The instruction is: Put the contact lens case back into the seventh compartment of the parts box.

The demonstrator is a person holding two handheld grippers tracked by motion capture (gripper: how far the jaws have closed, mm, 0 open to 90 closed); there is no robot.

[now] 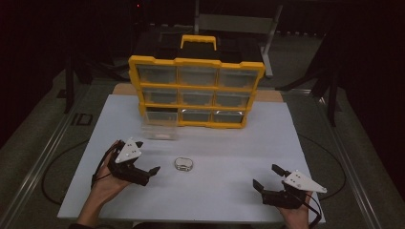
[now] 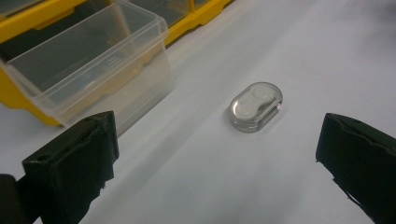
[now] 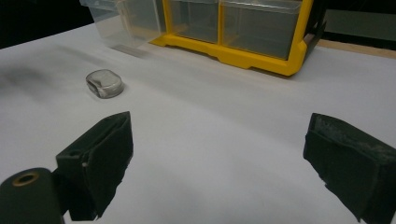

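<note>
Your left hand-held gripper (image 1: 146, 168) gapes empty; the small clear case (image 2: 256, 106) lies on the counter (image 1: 229, 191) just ahead between its jaws. Your right hand-held gripper (image 1: 267, 177) also gapes, well away. The pulled-out clear drawer (image 2: 93, 70) looks empty, nothing stowed yet.

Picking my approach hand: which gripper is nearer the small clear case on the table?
Left. The left gripper sits open just beside the small clear case, to its left. The right gripper is open too, farther off near the table's front right corner.
</note>
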